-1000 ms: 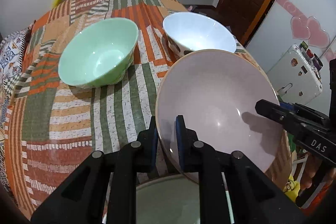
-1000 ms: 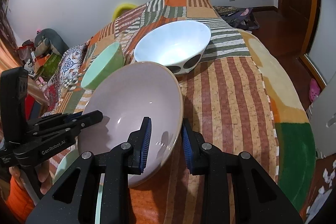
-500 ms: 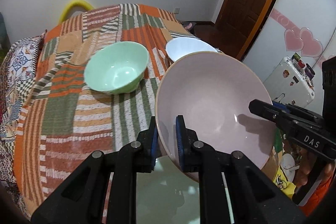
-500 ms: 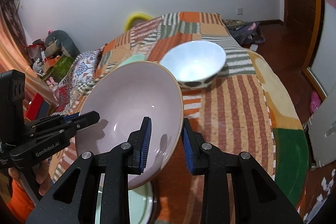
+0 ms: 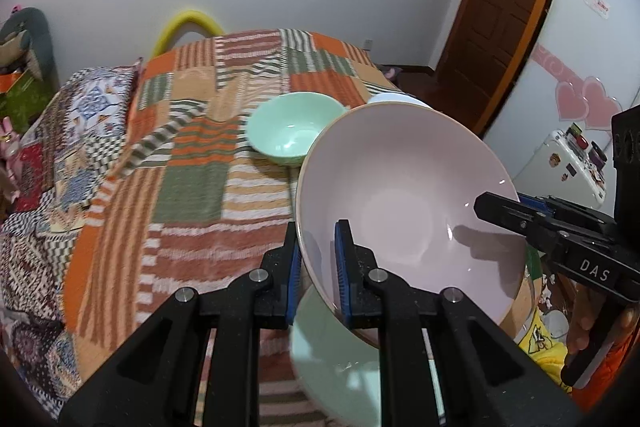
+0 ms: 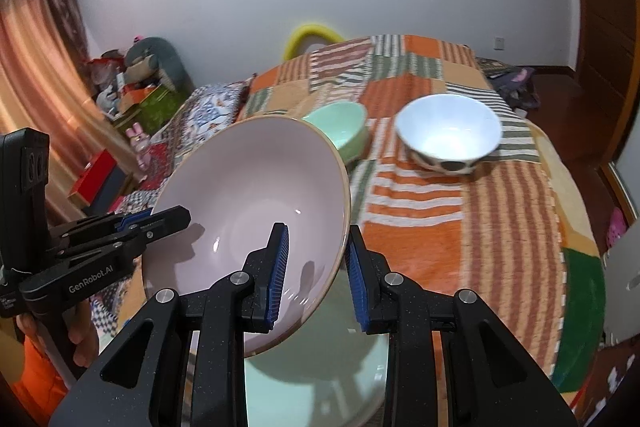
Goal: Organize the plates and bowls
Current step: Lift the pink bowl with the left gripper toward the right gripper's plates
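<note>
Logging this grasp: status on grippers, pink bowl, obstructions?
Left gripper and right gripper clamped on opposite rims of pink bowl. Bowl tilted, airborne above pale green plate. Green bowl, white bowl beyond, apart.

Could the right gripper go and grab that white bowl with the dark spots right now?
Probably not yet. The right gripper straddles the rim of the big pink bowl, which the left gripper also clamps. The white bowl sits unobstructed farther along the patchwork blanket.

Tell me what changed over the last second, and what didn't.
The pink bowl has been lifted up and back from the bedspread; the green bowl and white bowl now look farther off. A pale green plate shows beneath it. Both grippers, left and right, still clamp its rim.
</note>
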`<state>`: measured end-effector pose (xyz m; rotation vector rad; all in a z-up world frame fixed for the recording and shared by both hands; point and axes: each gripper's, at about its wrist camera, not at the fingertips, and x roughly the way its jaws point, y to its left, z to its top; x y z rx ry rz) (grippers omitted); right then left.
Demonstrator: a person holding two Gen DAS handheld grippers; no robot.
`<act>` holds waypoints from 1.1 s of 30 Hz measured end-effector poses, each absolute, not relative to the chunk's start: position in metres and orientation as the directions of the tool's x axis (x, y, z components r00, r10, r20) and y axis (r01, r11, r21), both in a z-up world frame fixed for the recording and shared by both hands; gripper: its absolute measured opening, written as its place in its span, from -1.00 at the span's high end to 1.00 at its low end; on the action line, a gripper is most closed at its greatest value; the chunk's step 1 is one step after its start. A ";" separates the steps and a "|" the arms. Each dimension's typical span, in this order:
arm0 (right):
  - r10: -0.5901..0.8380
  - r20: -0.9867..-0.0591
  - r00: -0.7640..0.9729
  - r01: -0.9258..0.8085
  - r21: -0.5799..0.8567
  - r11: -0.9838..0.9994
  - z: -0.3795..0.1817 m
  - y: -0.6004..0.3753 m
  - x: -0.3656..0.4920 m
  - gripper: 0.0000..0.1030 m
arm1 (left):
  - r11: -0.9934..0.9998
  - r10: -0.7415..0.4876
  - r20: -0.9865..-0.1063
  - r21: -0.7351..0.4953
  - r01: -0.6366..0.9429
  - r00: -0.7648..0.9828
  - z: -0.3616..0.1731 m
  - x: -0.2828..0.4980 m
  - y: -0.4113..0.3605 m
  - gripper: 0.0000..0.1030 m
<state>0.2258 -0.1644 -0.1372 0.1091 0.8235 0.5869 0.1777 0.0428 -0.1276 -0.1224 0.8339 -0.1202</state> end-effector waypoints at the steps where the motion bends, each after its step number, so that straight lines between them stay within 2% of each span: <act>1: 0.536 -0.659 0.528 -0.456 0.313 0.833 -0.137 -0.161 0.224 0.50 | 0.987 -0.147 -0.727 -0.153 0.050 0.671 -0.126 0.173 0.047 0.70; 15: 0.605 -0.668 0.433 -0.570 0.317 0.758 -0.144 -0.092 0.198 0.50 | 0.987 -0.036 -0.723 -0.134 -0.090 0.690 -0.127 0.109 0.113 0.70; 33: 0.579 -0.751 0.317 -0.604 0.310 0.734 -0.187 -0.036 0.197 0.50 | 0.965 -0.012 -0.793 -0.168 -0.200 0.609 -0.189 0.098 0.162 0.70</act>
